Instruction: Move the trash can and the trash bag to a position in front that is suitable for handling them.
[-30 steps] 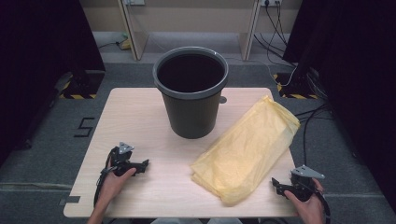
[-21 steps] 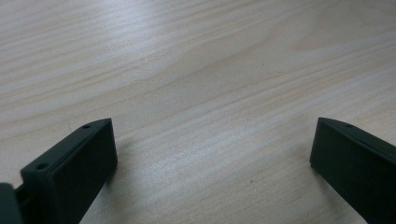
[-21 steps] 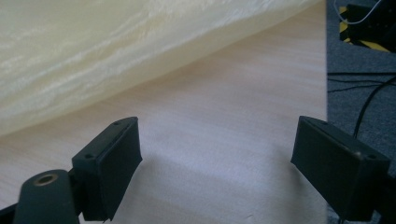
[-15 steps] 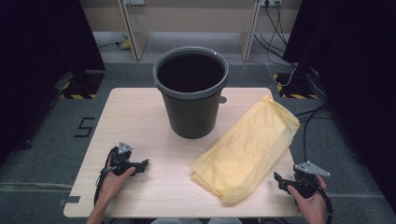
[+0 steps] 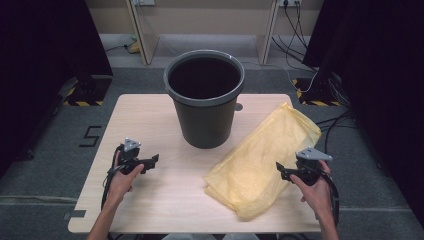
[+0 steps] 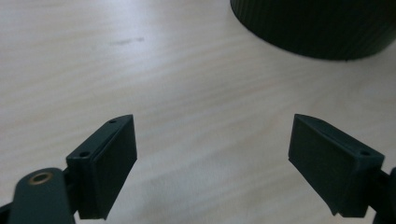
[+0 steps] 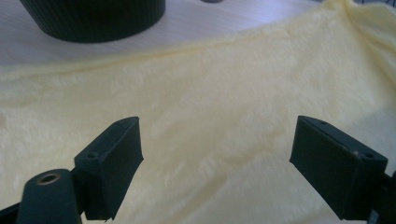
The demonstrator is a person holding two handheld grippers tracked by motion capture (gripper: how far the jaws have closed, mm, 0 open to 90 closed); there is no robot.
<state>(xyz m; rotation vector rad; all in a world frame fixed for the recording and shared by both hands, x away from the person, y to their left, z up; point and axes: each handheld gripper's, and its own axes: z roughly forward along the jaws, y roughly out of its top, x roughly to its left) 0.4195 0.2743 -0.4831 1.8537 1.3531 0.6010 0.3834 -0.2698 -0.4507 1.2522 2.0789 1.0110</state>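
Since a second ago the right gripper (image 5: pixel 281 170) has come in from the near right corner of the pale wood-grain table (image 5: pixel 150 115) and now hangs over the right edge of the soft yellow plastic bag (image 5: pixel 265 160). Its 2 jaws stand wide apart with nothing between them; in the right gripper view the bag (image 7: pixel 224 121) spreads below them, untouched. This looks like the approach to a first grasp, so the work is barely begun.

The left gripper (image 5: pixel 152 161) has lifted a little over the bare wood at the near left. Its jaws have just been closing slightly, yet they are still wide with nothing between them, as the left gripper view shows.

The bag lies flat and crumpled at the right of the table, running diagonally from the near edge toward the far right corner, its near-left end close beside the dark grey ribbed plastic bin (image 5: pixel 205 100). The bin stands upright at the middle of the far side, round, tapered, with a rolled rim and a dark hollow inside. The bag's film looks thin, matt and faintly wrinkled, likely to slip and bunch when pinched.
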